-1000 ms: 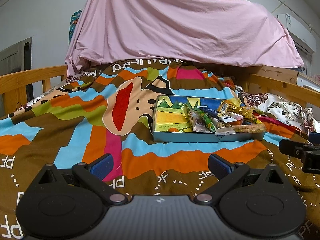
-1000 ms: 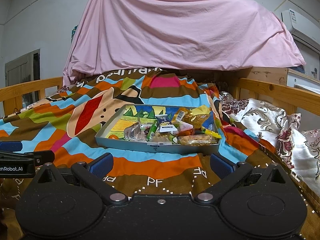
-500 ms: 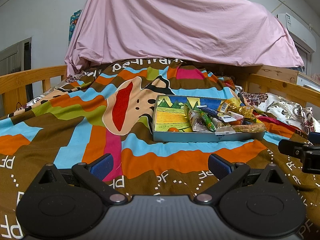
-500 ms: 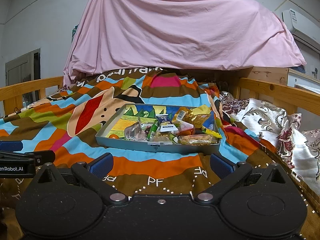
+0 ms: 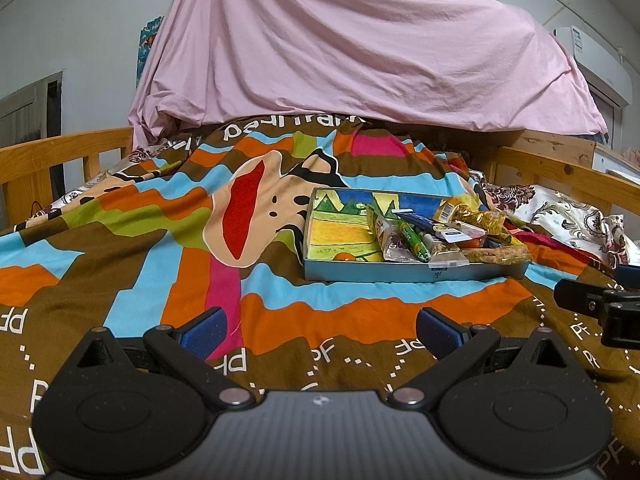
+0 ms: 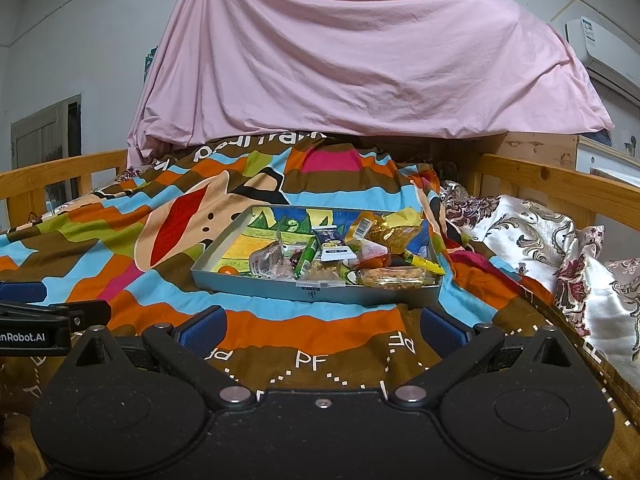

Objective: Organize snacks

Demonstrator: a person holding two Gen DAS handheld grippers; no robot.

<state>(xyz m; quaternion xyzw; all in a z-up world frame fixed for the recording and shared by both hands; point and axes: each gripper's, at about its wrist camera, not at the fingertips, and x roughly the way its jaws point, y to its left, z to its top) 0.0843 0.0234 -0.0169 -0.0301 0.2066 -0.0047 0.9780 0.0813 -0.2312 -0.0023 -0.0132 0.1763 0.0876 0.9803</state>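
A shallow grey tray [image 5: 360, 272] [image 6: 256, 284] with a painted bottom lies on the colourful bedspread, ahead of both grippers. Several wrapped snacks [image 5: 436, 236] [image 6: 344, 256] are piled in its right half, among them a green stick pack [image 5: 414, 236] and a granola bar [image 6: 394, 274]. A small orange sweet [image 5: 345, 256] sits alone near the front left. My left gripper [image 5: 320, 330] is open and empty, low over the bedspread short of the tray. My right gripper [image 6: 320, 330] is likewise open and empty. Each gripper's side shows at the edge of the other's view.
The patterned bedspread [image 5: 160, 240] covers a bed with wooden rails [image 5: 60, 156] [image 6: 560, 184] on both sides. A pink sheet [image 6: 360, 60] hangs over the far end. A floral pillow [image 6: 580, 248] lies at the right.
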